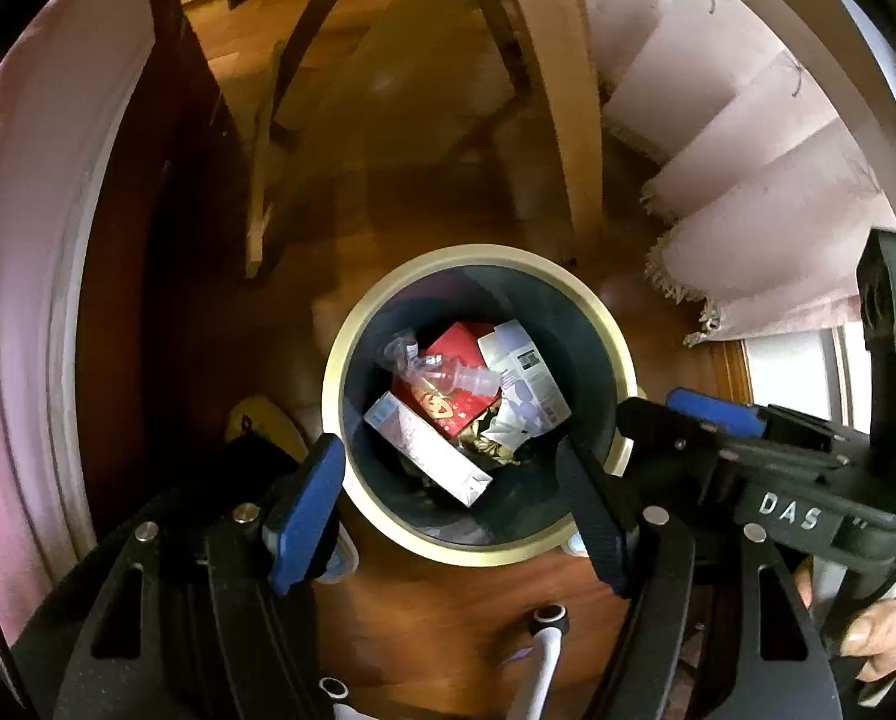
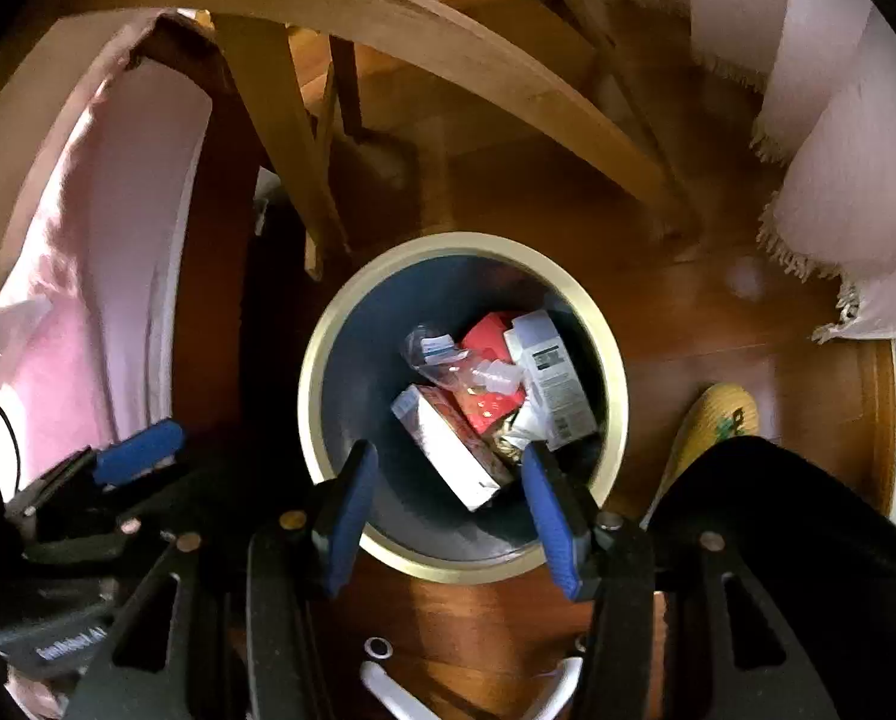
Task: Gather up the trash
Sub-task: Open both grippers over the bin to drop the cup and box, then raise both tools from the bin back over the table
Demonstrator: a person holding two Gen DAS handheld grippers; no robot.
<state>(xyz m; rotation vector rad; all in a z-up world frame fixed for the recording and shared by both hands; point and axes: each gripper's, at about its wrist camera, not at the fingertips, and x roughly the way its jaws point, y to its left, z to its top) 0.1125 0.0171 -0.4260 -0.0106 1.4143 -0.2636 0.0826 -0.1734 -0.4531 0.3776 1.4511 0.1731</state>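
Both grippers, left gripper (image 1: 448, 480) and right gripper (image 2: 448, 480), hang spread wide and empty directly above the bin (image 1: 622, 360), likely having nothing left to drop. Below their fingers lie cartons (image 1: 430, 450), a red box (image 1: 460, 348) and a plastic wrapper (image 1: 412, 360).

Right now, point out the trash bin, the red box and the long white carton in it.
trash bin (image 1: 613, 324), left wrist view, on its cream rim.
red box (image 2: 489, 333), right wrist view, on its upper face.
long white carton (image 1: 433, 450), left wrist view, on its broad side.
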